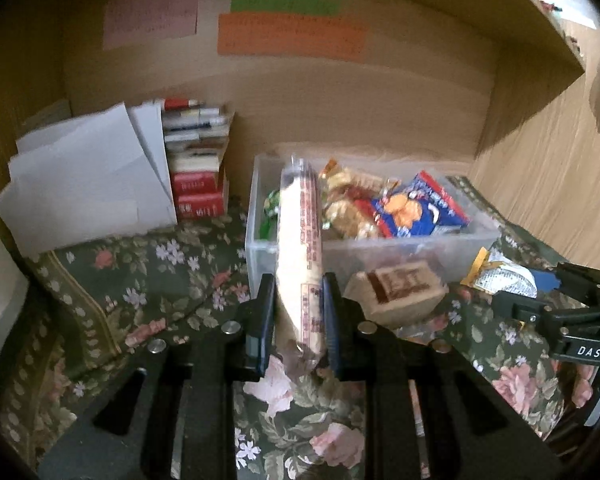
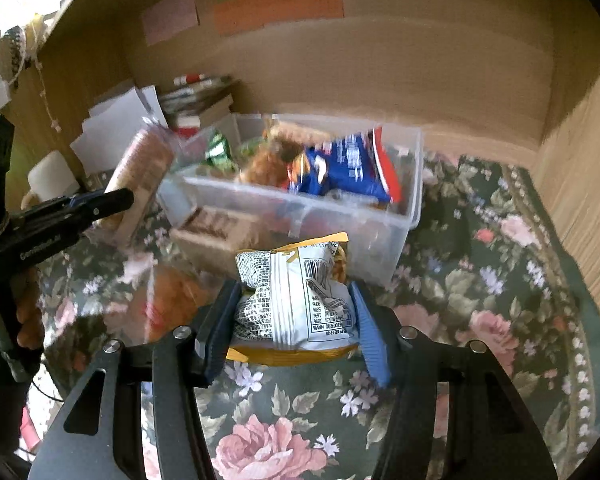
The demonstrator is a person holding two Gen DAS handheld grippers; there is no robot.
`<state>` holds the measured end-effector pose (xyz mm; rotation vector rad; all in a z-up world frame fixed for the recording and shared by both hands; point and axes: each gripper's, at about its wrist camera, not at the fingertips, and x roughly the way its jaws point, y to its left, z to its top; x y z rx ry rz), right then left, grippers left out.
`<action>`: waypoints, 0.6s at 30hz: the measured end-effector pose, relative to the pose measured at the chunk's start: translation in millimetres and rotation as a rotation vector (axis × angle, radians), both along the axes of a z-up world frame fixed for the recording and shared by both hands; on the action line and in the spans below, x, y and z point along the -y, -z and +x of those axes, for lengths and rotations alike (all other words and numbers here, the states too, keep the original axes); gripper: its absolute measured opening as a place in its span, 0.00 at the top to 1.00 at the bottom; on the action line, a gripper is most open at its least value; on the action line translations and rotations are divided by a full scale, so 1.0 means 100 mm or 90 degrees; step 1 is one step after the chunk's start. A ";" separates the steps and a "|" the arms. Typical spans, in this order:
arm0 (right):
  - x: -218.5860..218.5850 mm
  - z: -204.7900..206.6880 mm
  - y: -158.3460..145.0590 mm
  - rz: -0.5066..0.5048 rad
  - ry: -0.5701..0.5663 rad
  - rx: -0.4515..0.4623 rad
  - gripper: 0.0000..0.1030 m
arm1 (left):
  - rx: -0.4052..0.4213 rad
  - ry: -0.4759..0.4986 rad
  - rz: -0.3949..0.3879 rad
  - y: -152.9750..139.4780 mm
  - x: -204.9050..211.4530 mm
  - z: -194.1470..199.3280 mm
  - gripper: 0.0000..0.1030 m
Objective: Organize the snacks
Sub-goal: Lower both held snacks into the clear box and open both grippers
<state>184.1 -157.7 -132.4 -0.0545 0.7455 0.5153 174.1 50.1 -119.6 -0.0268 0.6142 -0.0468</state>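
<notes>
My left gripper (image 1: 296, 320) is shut on a long cracker sleeve (image 1: 300, 248), held upright just in front of a clear plastic bin (image 1: 412, 248). The bin holds a blue snack bag (image 1: 416, 208), brown snack packs (image 1: 348, 204) and a green pack (image 1: 272, 204). My right gripper (image 2: 296, 320) is shut on a white and yellow snack bag (image 2: 296, 300), held in front of the bin (image 2: 340, 232). A brown snack box (image 1: 396, 288) lies on the cloth by the bin; it also shows in the right wrist view (image 2: 212, 232).
A floral green cloth (image 1: 148, 280) covers the surface. White papers (image 1: 84, 184) and a stack of books (image 1: 196, 160) stand at the back left. Wooden walls (image 1: 540, 168) close the back and right. Coloured notes (image 1: 288, 36) hang on the back wall.
</notes>
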 end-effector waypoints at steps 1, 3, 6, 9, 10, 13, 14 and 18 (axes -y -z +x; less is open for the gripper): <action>0.01 0.00 -0.04 0.003 0.001 0.008 0.50 | 0.005 0.002 0.000 -0.04 0.01 0.00 0.78; 0.01 0.02 -0.11 0.007 0.004 0.023 0.50 | 0.007 0.004 -0.001 -0.08 0.01 0.06 0.79; 0.01 0.05 -0.22 0.011 0.009 0.046 0.50 | 0.008 0.008 -0.005 -0.13 0.03 0.17 0.79; -0.01 0.09 -0.32 0.013 0.013 0.066 0.50 | 0.014 0.017 -0.008 -0.19 0.07 0.26 0.79; -0.02 0.12 -0.34 0.013 0.016 0.071 0.50 | 0.015 0.019 -0.007 -0.21 0.09 0.30 0.79; -0.04 0.22 -0.42 0.017 0.018 0.081 0.50 | 0.021 0.025 -0.010 -0.26 0.13 0.39 0.79; -0.05 0.26 -0.44 0.017 0.018 0.085 0.50 | 0.022 0.027 -0.009 -0.27 0.14 0.42 0.79; -0.13 0.43 -0.51 0.012 0.015 0.095 0.50 | 0.026 0.034 -0.003 -0.31 0.18 0.56 0.79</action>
